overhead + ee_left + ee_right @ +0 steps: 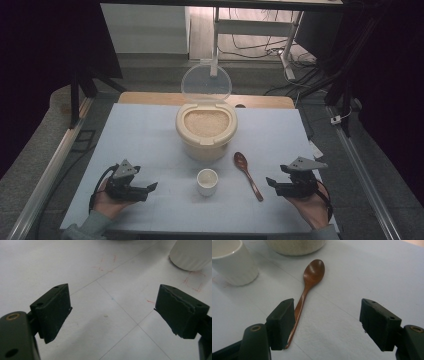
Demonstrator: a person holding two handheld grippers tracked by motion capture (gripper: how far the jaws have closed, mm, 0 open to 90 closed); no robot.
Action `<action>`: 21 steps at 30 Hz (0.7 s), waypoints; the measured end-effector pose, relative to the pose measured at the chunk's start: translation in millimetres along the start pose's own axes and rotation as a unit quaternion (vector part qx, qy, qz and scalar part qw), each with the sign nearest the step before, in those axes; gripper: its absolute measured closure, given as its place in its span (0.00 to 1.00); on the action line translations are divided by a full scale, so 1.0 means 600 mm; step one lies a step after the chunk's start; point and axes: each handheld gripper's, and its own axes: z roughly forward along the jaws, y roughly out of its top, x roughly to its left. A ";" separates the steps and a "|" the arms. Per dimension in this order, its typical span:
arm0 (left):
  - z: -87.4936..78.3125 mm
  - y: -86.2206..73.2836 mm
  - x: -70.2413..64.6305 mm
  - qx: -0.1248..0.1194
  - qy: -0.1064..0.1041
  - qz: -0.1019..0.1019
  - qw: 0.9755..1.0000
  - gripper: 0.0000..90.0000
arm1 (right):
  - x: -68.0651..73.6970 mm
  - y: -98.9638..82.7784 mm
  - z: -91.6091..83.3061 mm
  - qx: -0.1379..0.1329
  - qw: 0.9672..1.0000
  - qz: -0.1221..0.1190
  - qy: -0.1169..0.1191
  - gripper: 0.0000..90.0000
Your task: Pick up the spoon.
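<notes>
A cream rice container [206, 132] full of rice stands mid-table with its clear lid [206, 82] tipped up behind it. In front of it stands a small white cup [207, 181] [233, 262] [192, 253], empty. A brown wooden spoon [247, 175] [308, 287] lies to the cup's right, bowl toward the container. My left gripper [150, 189] [112, 312] rests open near the front left, pointing at the cup, nothing between its jaws. My right gripper [271, 182] [327, 323] is open at the front right, its left jaw beside the spoon's handle end.
A pale blue sheet [140, 135] covers the table, with thin pencil lines and red marks [193, 281] near the cup. The wooden table edge [150, 97] shows at the back. Metal rails [365, 175] run along both sides; cables lie on the floor beyond.
</notes>
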 end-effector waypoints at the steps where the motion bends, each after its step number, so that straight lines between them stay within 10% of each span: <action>1: 0.000 0.000 0.000 0.000 0.000 0.000 1.000 0.14 | 0.002 0.006 -0.001 0.006 1.000 0.004 0.003 0.32; 10: 0.002 -0.001 -0.001 0.002 0.001 0.001 1.000 0.14 | 0.033 0.047 0.018 0.065 0.998 -0.003 0.014 0.34; 21: 0.006 -0.001 -0.002 0.006 0.003 0.004 1.000 0.14 | 0.058 0.068 0.076 0.156 0.988 -0.007 0.013 0.36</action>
